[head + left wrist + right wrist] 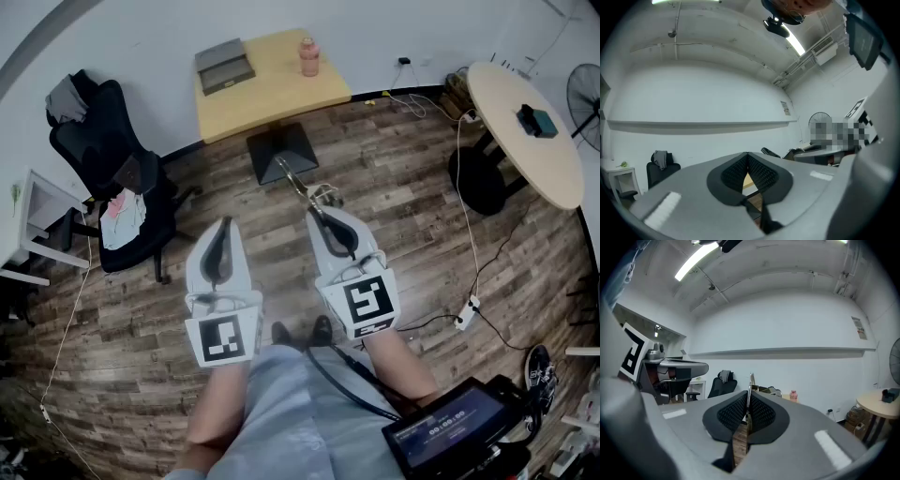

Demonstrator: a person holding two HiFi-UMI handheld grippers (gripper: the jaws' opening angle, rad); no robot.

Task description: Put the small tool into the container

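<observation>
The right gripper (321, 217) is closed to a narrow slit, and a thin metal tool (298, 184) is clamped between its black ribbed pads (761, 414). In the right gripper view the tool (751, 380) is seen edge-on as a slim bright strip that stands out beyond the pad tips. The left gripper (223, 230) is closed too: its pad tips are pressed together and nothing is held between them, with only a sliver of floor and table seen through the gap lower down (747, 157). Both grippers are held level and side by side in front of the body, above the wooden floor (412, 197), with the forearms drawn in close to the trunk. The tool's long axis is kept in line with the right gripper; it is pointed ahead and slightly left, toward the black foot (281, 150) of the yellow table (281, 89). On that table a grey box (225, 64) and a pink bottle (309, 56) are set, well apart from the tool
</observation>
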